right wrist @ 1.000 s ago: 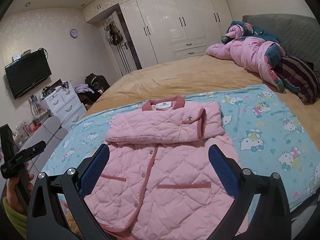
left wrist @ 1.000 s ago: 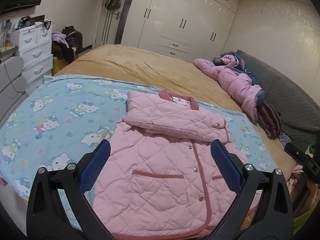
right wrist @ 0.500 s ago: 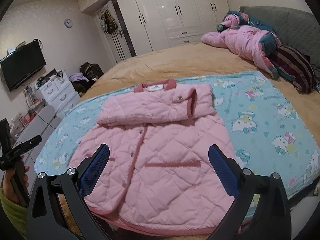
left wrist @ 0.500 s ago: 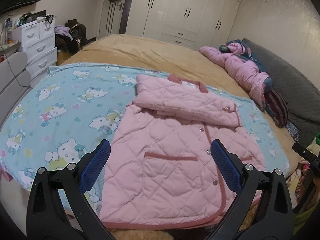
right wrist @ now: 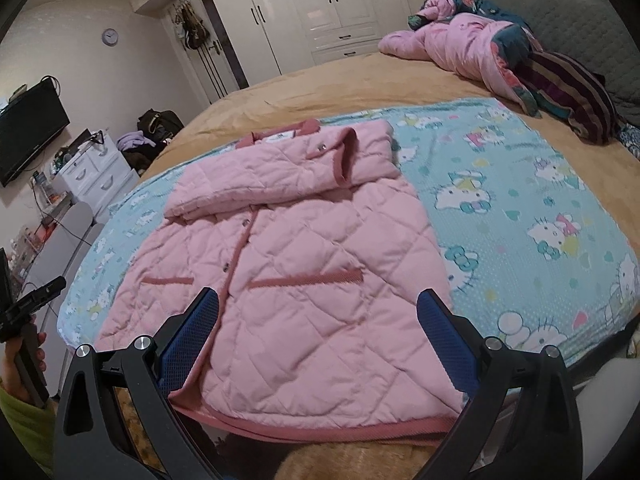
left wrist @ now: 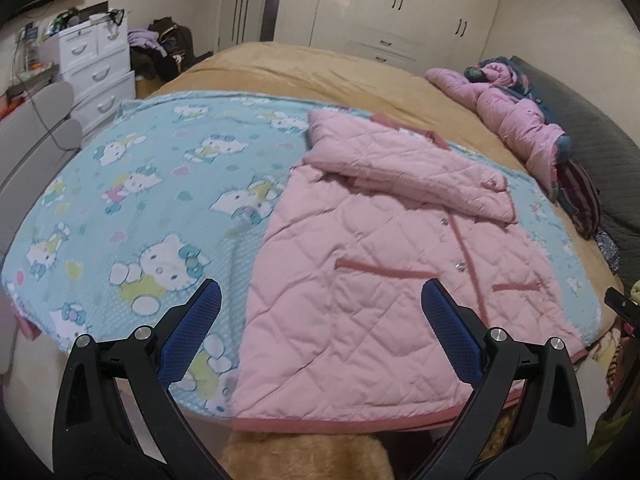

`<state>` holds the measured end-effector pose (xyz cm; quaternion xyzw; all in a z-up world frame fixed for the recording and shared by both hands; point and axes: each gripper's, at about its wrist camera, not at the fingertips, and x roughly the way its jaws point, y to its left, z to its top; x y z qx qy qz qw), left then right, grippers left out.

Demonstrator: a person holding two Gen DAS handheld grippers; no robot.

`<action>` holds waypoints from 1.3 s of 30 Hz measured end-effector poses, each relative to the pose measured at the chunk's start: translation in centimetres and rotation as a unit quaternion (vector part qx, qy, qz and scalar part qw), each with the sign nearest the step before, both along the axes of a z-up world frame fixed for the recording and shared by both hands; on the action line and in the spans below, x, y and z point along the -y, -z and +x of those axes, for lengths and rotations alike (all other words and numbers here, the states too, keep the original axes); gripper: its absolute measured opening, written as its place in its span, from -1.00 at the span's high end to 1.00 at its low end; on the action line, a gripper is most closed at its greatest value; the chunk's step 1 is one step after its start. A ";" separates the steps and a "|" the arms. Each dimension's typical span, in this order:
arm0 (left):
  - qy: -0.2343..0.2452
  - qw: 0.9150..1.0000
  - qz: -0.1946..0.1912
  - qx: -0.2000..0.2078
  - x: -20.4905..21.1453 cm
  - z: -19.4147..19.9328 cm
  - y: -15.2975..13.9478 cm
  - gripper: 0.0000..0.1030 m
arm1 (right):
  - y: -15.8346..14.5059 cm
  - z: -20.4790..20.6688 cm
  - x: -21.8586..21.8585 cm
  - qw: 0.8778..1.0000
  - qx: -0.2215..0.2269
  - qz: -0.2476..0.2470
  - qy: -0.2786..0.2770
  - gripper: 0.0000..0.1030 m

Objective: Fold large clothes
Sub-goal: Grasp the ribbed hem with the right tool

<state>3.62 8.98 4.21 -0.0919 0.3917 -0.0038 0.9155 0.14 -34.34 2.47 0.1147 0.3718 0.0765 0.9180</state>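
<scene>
A pink quilted jacket (left wrist: 384, 280) lies flat on a blue cartoon-cat blanket (left wrist: 152, 200) on the bed, collar far, hem at the near edge. Both sleeves are folded across its chest. It also shows in the right wrist view (right wrist: 304, 280). My left gripper (left wrist: 320, 332) is open and empty, hovering above the hem's left part. My right gripper (right wrist: 316, 332) is open and empty, hovering above the hem's right part. The left gripper also shows in the right wrist view (right wrist: 28, 308) at the far left edge.
A tan bedspread (left wrist: 304, 72) covers the bed. A heap of pink and dark clothes (right wrist: 500, 52) lies by the grey headboard (right wrist: 560, 12). White drawers (left wrist: 96, 64) and a wardrobe (right wrist: 320, 4) stand along the walls. A tan plush edge (left wrist: 304, 456) is right below the grippers.
Both grippers have pulled back toward the near edge of the bed and tilted down; the jacket's hem now sits between the fingers. The jacket has not moved.
</scene>
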 end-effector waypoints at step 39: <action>-0.010 0.986 -0.045 -0.162 -2.6 0.4 12.0 -0.82 | 11.7 -0.5 5.6 0.987 -0.142 0.078 0.015 -0.87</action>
